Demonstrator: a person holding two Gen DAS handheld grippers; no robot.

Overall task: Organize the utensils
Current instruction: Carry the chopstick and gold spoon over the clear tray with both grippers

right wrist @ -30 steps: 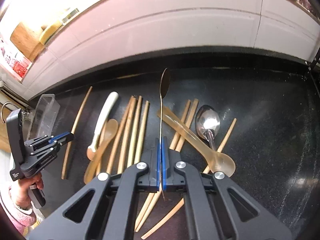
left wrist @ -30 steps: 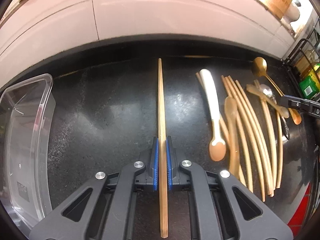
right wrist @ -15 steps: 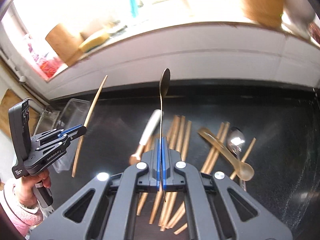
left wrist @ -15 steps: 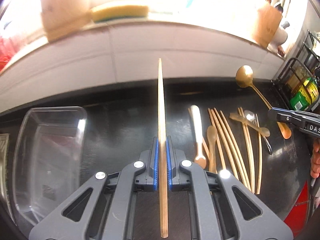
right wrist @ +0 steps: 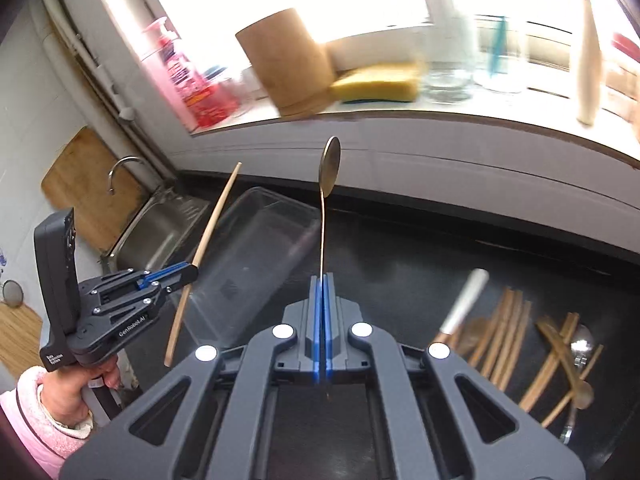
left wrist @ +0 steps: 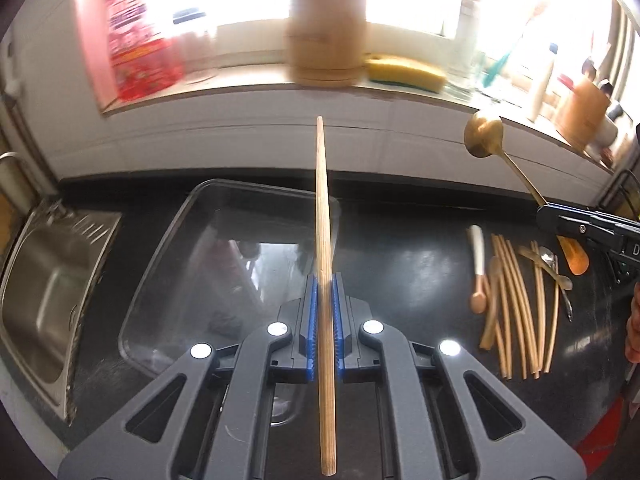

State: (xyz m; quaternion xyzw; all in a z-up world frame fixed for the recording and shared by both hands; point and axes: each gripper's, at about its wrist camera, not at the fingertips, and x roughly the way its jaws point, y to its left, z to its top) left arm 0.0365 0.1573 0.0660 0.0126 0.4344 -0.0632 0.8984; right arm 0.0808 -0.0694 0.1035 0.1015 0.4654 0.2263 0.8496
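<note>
Lifted clear of the countertop (left wrist: 400, 264) since a second ago: left gripper (left wrist: 325, 280) clamping a bamboo chopstick (left wrist: 323, 200) over the empty clear bin (left wrist: 192, 264); right gripper (right wrist: 322, 280) pinching a brass spoon (right wrist: 329, 164). Nothing binned yet; utensil pile (left wrist: 516, 300) left lying farther right.

Between the left jaws, a matt wooden chopstick (left wrist: 325, 240); beyond them, a clear glossy plastic bin (left wrist: 168, 248). Between the right jaws, a polished gold-toned metal spoon (right wrist: 329, 168).
</note>
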